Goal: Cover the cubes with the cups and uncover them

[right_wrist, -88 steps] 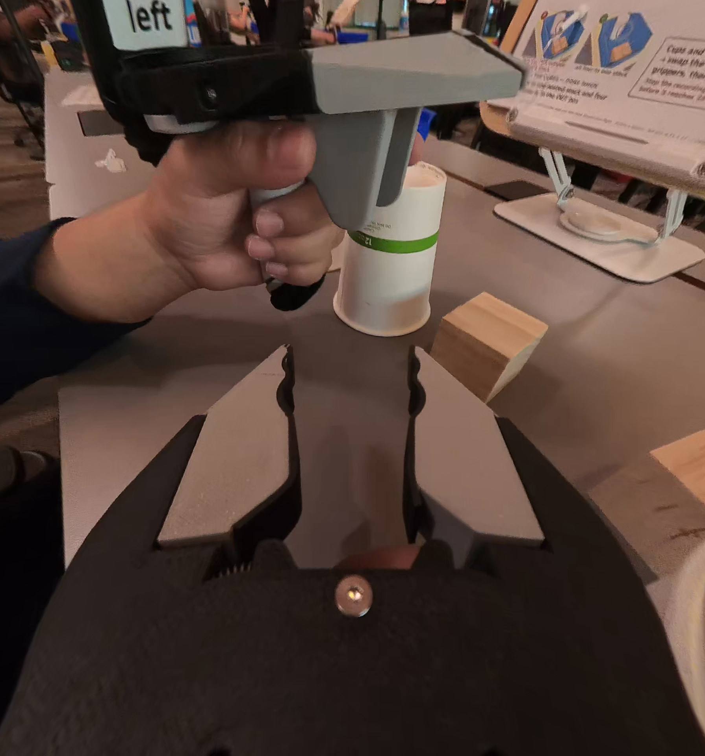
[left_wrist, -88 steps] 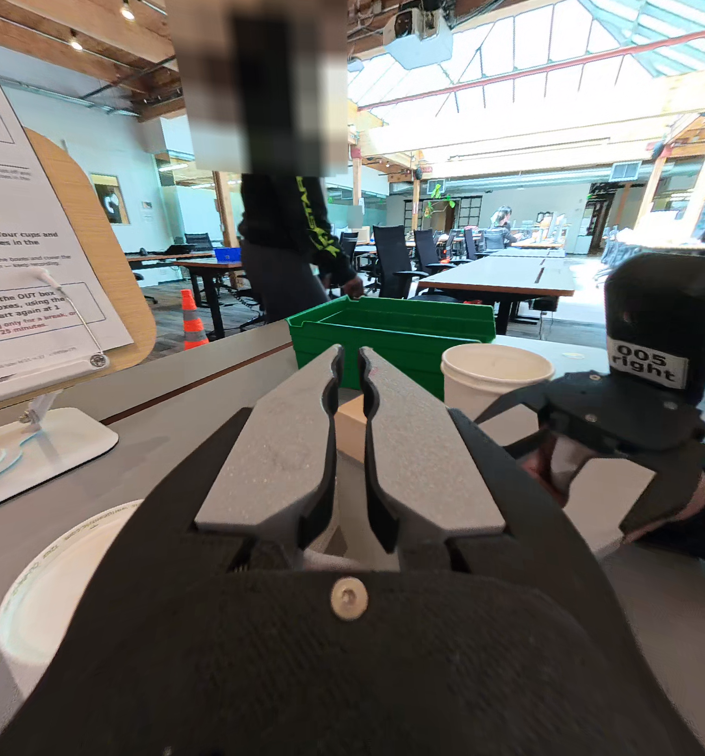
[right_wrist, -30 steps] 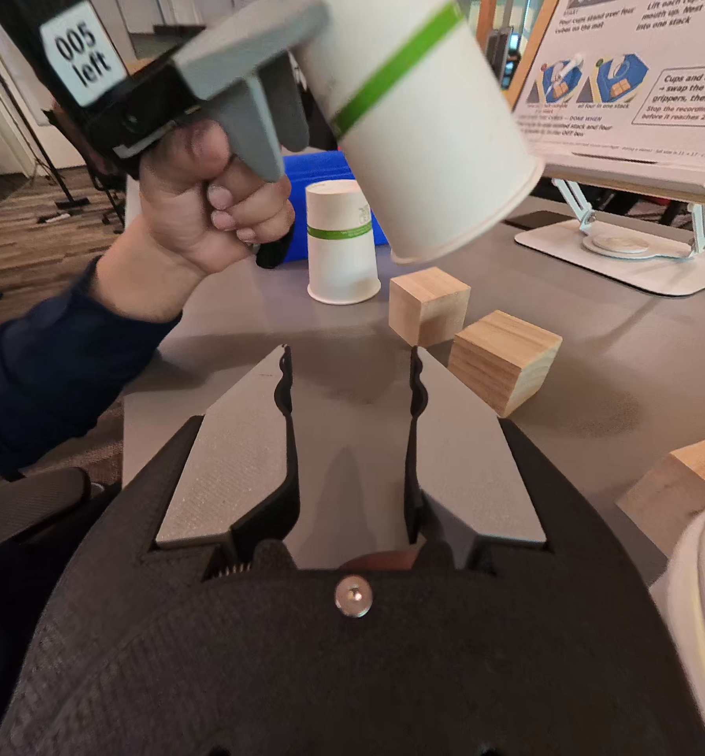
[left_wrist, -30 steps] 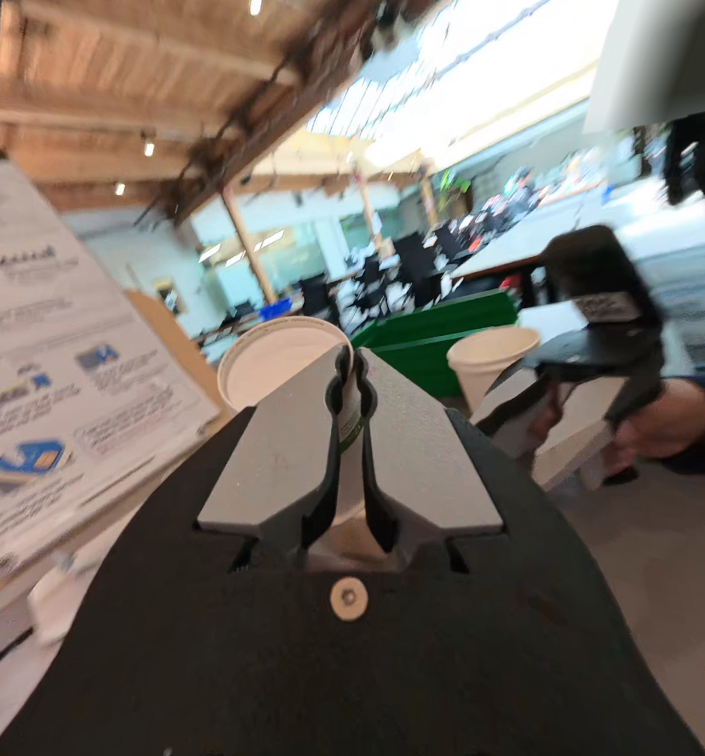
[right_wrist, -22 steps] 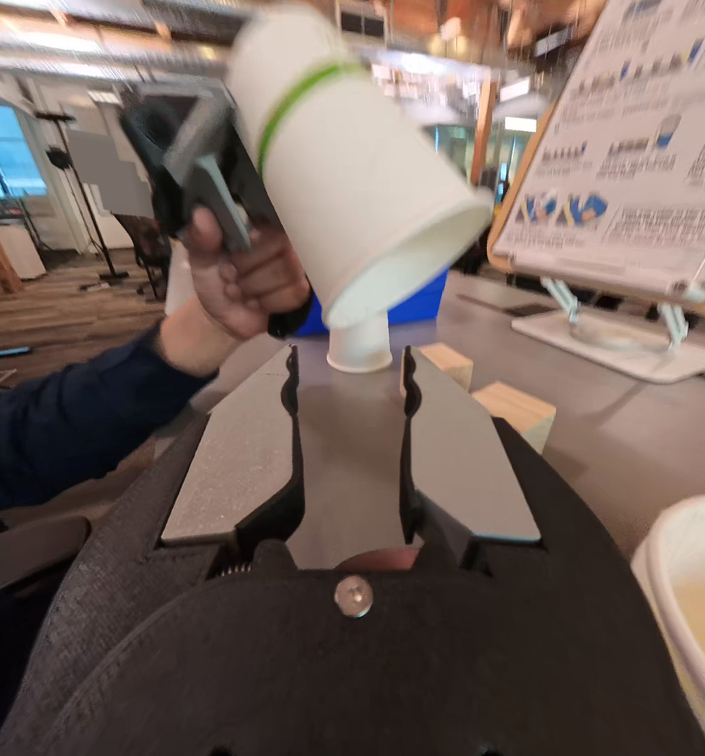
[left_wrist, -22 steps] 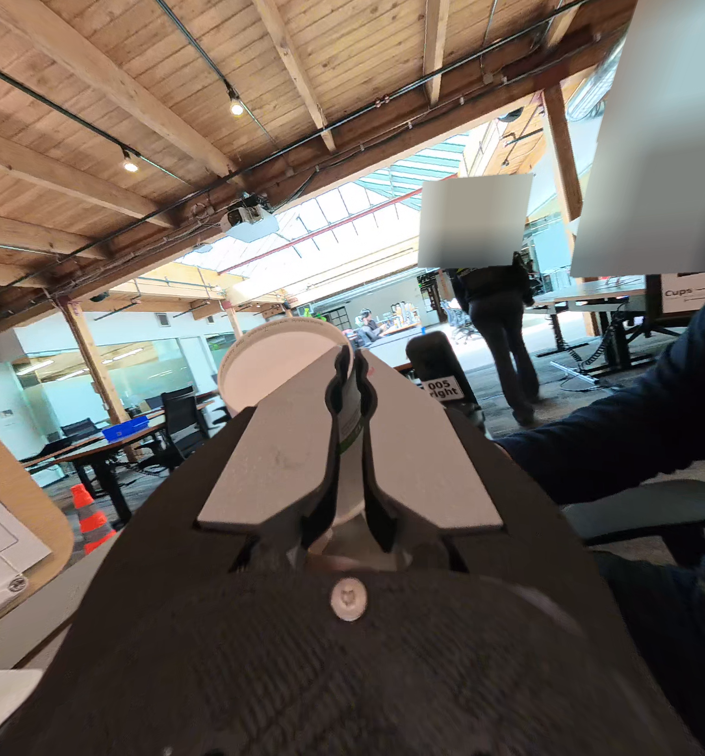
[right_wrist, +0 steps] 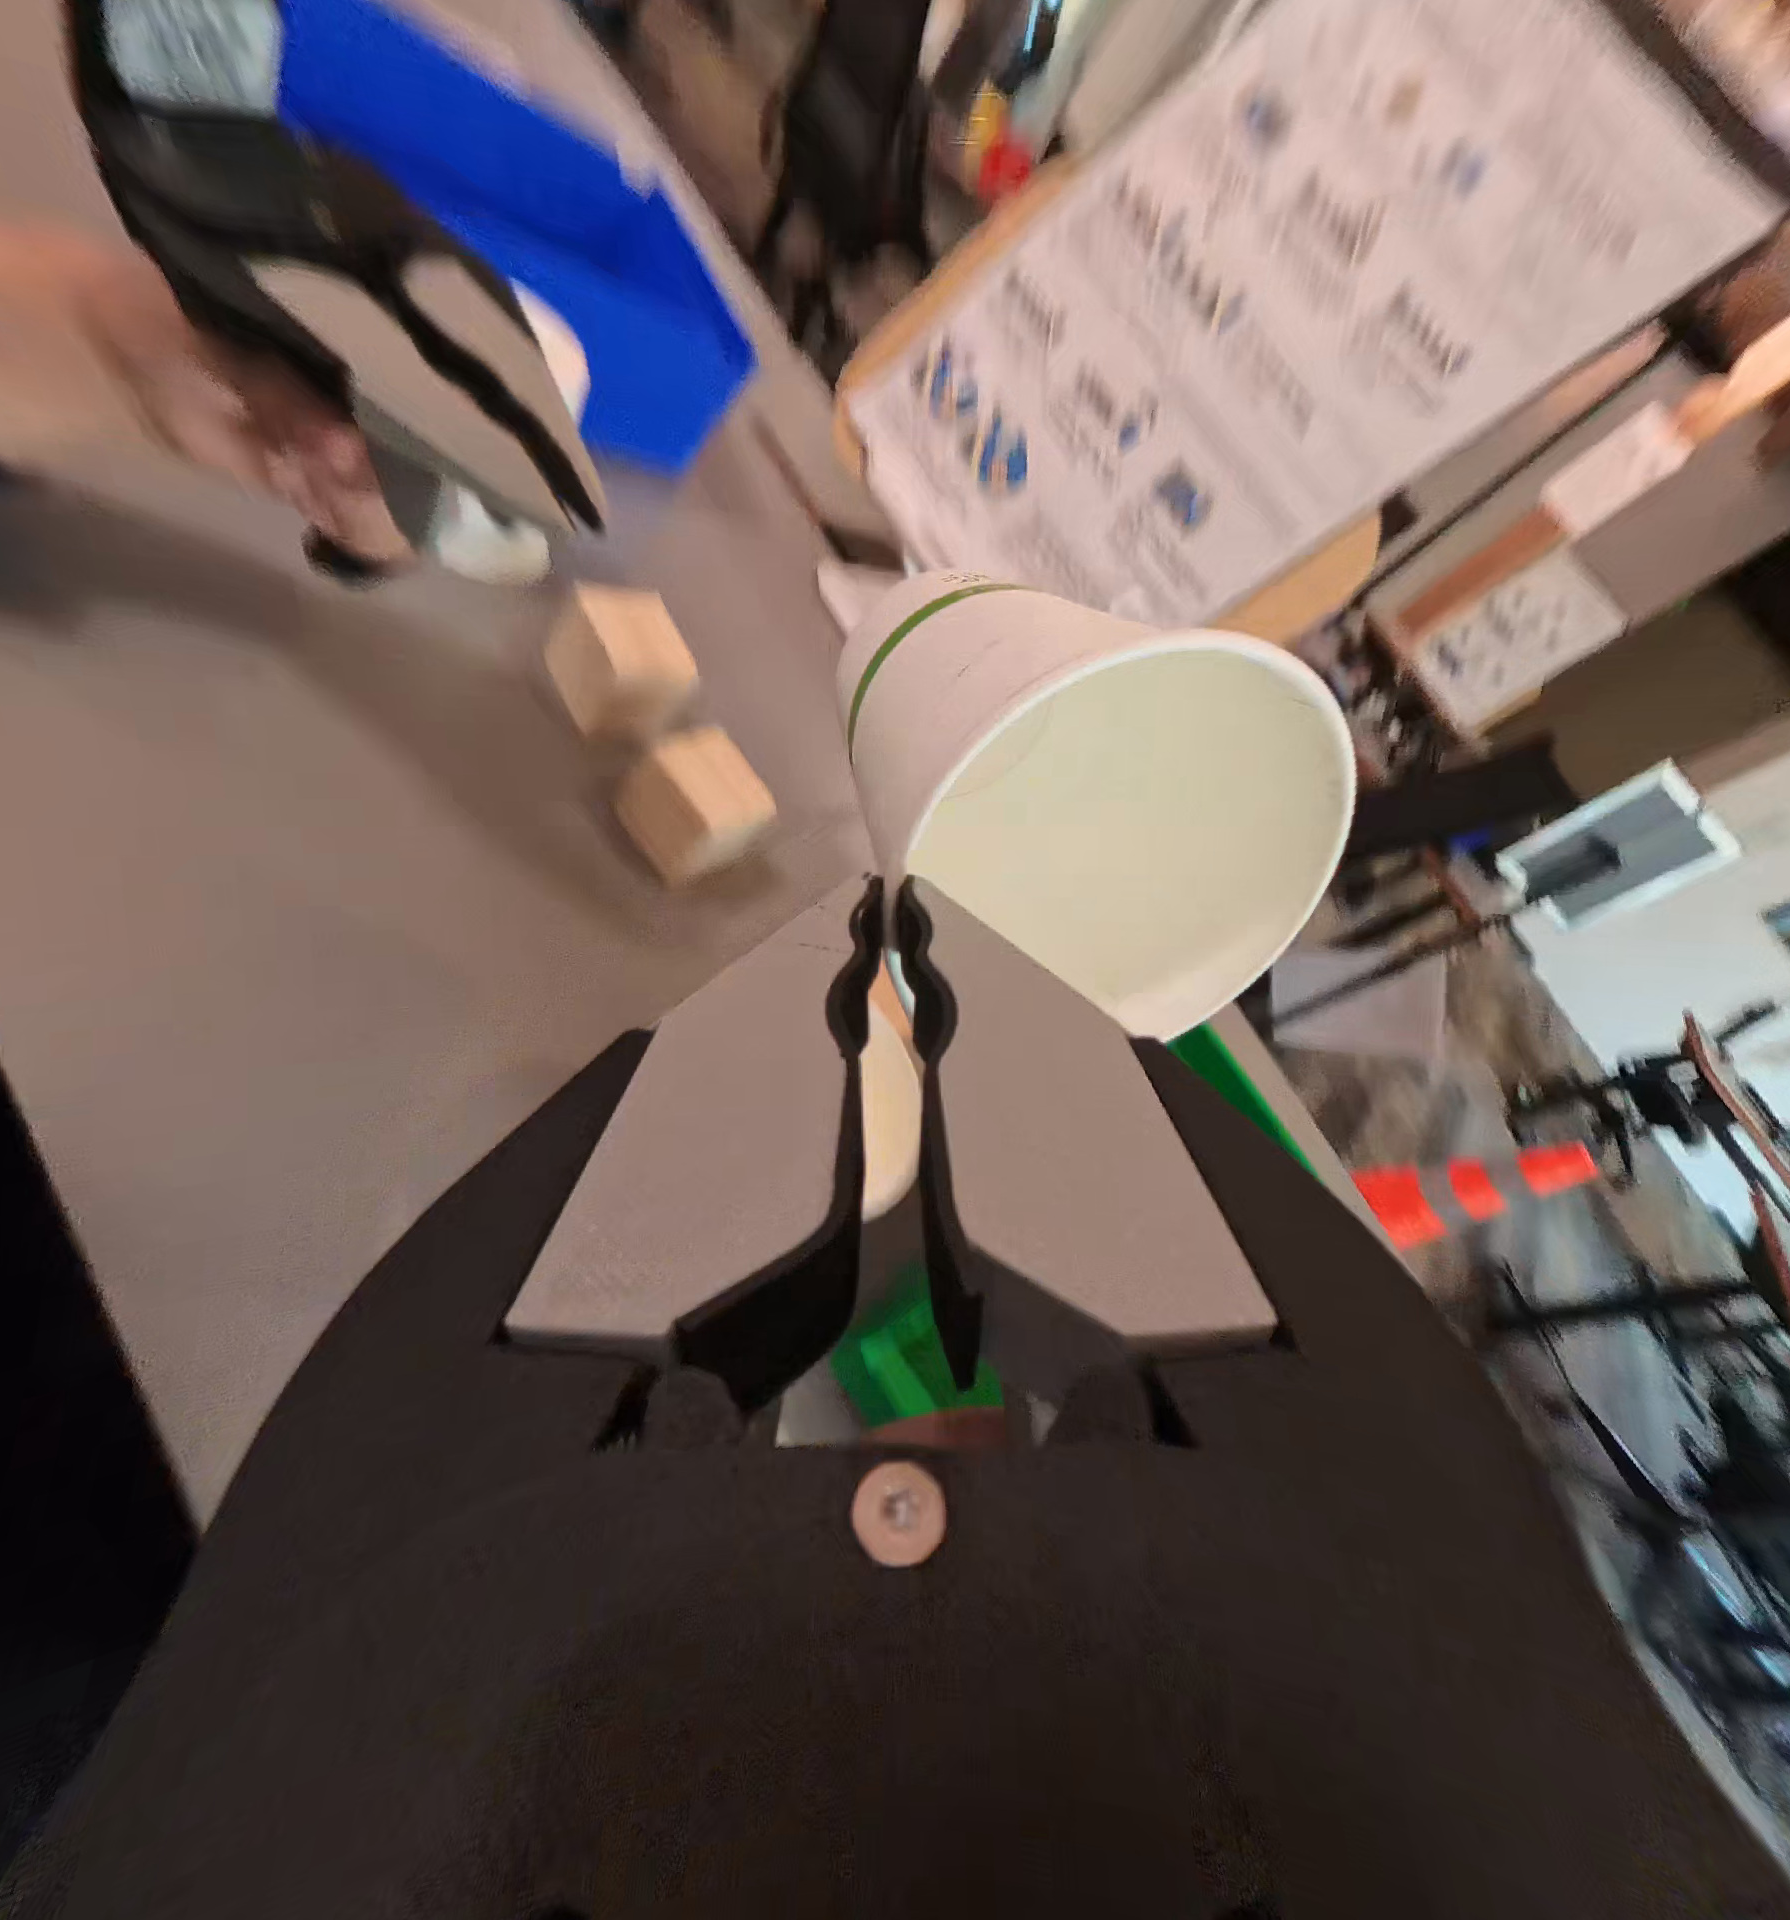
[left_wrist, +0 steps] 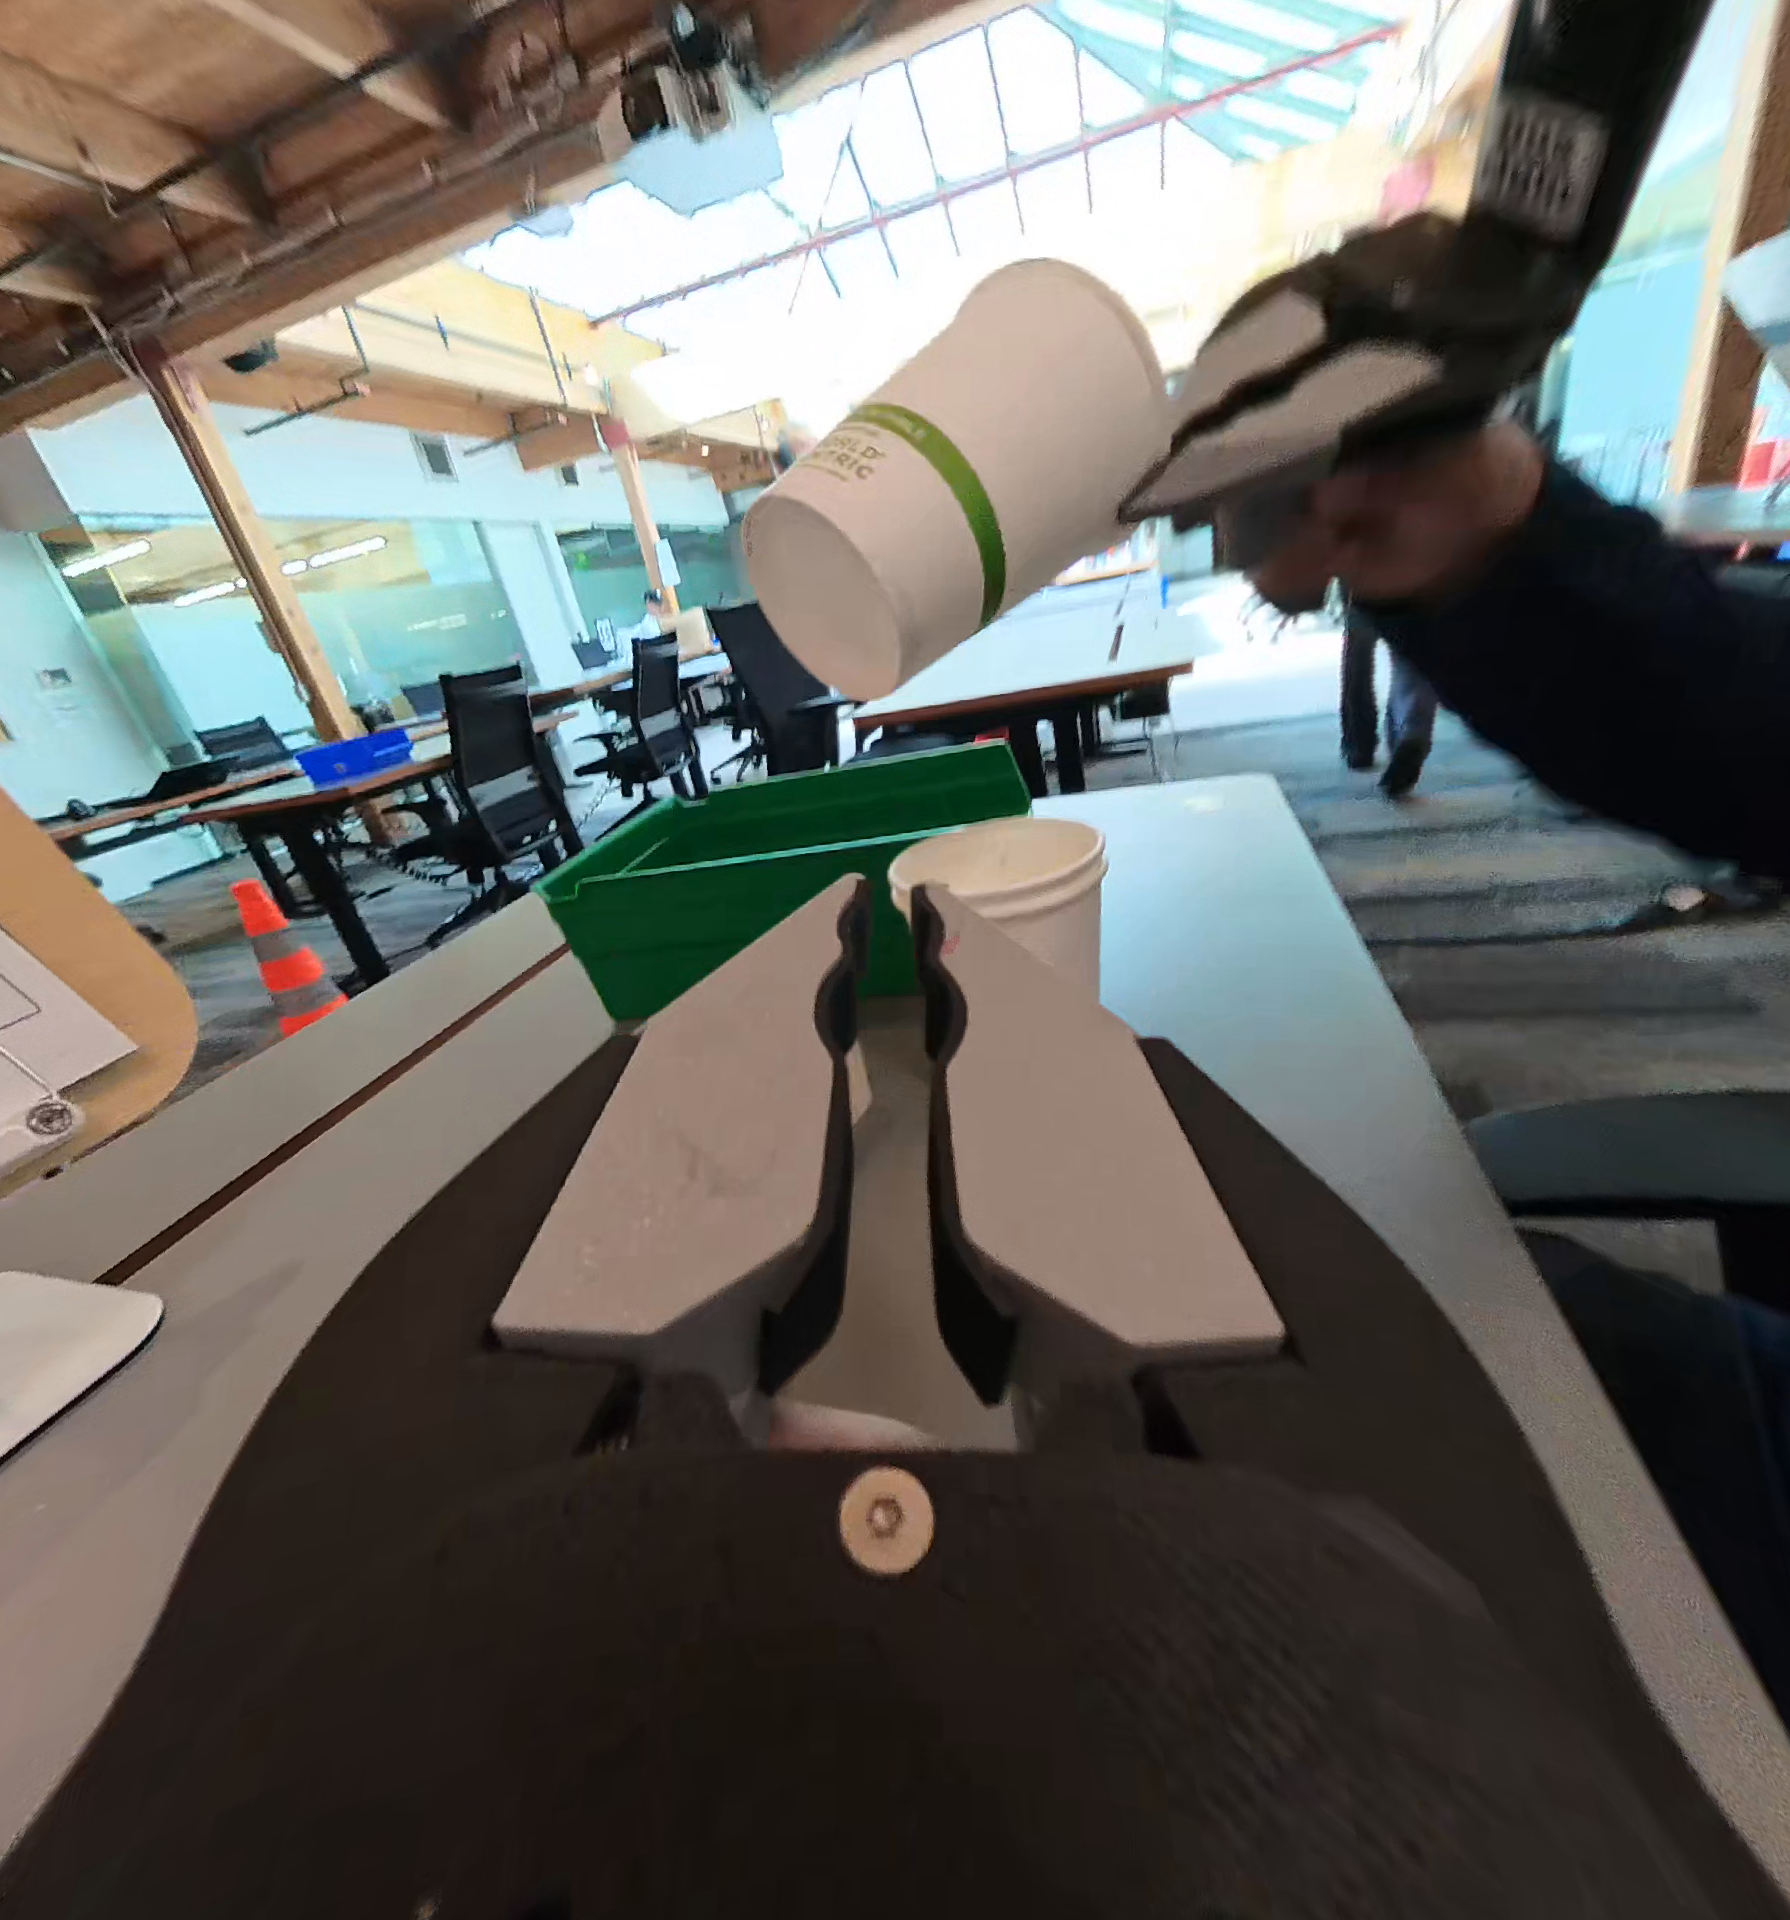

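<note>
My right gripper [right_wrist: 889,894] is shut on the rim of a white paper cup with a green band [right_wrist: 1078,790] and holds it tilted in the air, mouth toward me. The left wrist view shows the same cup [left_wrist: 932,499] hanging from the right gripper [left_wrist: 1161,478] high above the table. My left gripper [left_wrist: 888,899] stands slightly open with nothing between its fingers; it also shows in the right wrist view [right_wrist: 569,499], apart from the cup. Two wooden cubes [right_wrist: 616,665] [right_wrist: 693,805] lie uncovered on the grey table. Another white cup [left_wrist: 1016,883] stands mouth up beyond my left fingertips.
A green bin [left_wrist: 766,883] stands behind the upright cup. A blue bin [right_wrist: 558,260] is at the table's far end. An instruction board on a stand [right_wrist: 1234,312] lines one side. A further cup [right_wrist: 496,530] stands behind the left gripper. Office desks and chairs lie beyond.
The cup passed from my left gripper to my right: the left held it raised, the right closed on its rim, and the left let go and dropped lower.
</note>
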A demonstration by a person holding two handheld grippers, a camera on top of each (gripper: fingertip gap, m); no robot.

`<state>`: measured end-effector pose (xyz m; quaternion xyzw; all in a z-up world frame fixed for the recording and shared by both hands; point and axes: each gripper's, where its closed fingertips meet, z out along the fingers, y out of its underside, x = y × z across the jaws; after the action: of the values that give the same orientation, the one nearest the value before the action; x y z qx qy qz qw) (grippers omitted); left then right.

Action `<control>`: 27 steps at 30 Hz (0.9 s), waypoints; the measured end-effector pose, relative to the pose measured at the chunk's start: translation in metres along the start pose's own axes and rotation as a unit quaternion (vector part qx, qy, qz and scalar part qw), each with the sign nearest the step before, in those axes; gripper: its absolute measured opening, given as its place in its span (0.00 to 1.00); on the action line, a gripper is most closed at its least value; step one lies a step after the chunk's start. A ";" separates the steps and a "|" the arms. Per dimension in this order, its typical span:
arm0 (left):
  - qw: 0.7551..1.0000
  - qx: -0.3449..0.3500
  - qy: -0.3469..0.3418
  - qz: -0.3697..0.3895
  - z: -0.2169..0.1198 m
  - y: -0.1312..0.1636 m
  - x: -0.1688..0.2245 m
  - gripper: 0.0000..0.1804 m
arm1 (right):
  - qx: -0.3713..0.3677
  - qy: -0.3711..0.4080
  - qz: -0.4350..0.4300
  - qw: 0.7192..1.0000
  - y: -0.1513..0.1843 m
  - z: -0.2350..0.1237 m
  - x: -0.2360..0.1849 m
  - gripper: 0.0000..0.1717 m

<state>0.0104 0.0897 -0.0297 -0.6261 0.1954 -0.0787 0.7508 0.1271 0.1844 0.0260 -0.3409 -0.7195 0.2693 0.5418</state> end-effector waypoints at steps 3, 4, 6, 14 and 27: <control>0.999 -0.044 0.001 0.030 0.009 0.017 0.005 0.03 | -0.117 -0.056 -0.017 0.991 0.019 -0.016 0.010 0.00; 0.998 -0.050 0.001 0.042 0.010 0.020 0.007 0.04 | -0.145 -0.080 -0.016 0.986 0.024 -0.018 0.008 0.00; 0.997 -0.042 -0.007 0.067 0.011 0.017 0.008 0.03 | -0.202 -0.115 -0.011 0.973 0.035 -0.019 0.005 0.00; 0.999 -0.038 -0.022 0.022 0.008 0.020 -0.005 0.02 | -0.345 -0.140 -0.030 0.928 0.071 0.001 -0.002 0.04; 0.996 -0.062 -0.055 0.024 0.009 0.030 -0.018 0.00 | -0.099 -0.182 0.037 0.978 -0.028 0.077 -0.085 0.19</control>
<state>-0.0063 0.1104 -0.0543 -0.6699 0.1736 -0.0138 0.7218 0.0623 0.0987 -0.0239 -0.3645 -0.8162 0.2742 0.3547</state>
